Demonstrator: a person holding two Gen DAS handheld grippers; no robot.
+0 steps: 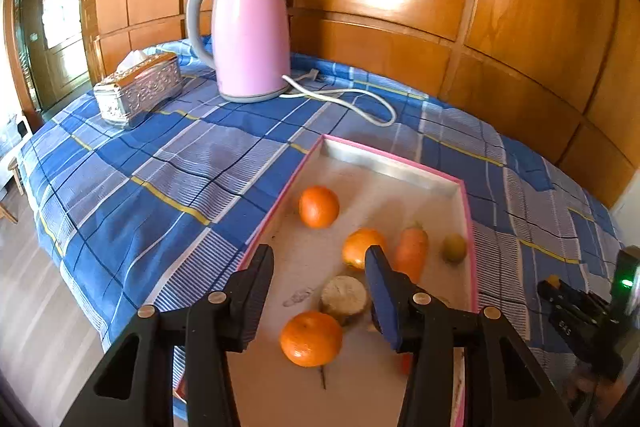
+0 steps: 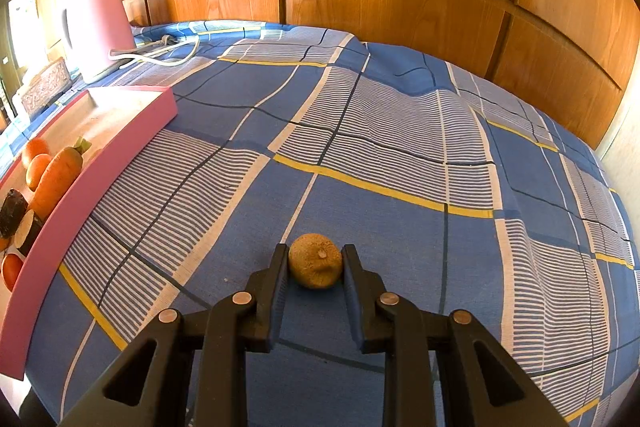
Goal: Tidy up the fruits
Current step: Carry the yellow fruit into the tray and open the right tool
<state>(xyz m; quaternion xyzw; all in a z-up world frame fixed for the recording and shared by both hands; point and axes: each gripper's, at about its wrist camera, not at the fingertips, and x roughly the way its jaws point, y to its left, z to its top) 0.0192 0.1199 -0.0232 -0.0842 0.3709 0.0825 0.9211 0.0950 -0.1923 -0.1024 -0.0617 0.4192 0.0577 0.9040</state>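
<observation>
Kiwi (image 2: 316, 261) between closed right tool (image 2: 315, 259) fingers, over tablecloth (image 2: 400, 147)

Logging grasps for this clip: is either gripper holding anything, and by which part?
The right gripper holds a small brown fruit by its two sides, above the tablecloth. The left gripper is open, holding nothing.

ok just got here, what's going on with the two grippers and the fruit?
A person is sorting fruit with two handheld grippers. The right gripper is shut on a small brown fruit, low over the blue plaid tablecloth, outside the pink tray. The left gripper hangs open over the tray, holding nothing. In the tray lie three oranges, nearest one, plus a carrot. A pink kettle stands behind.
</observation>
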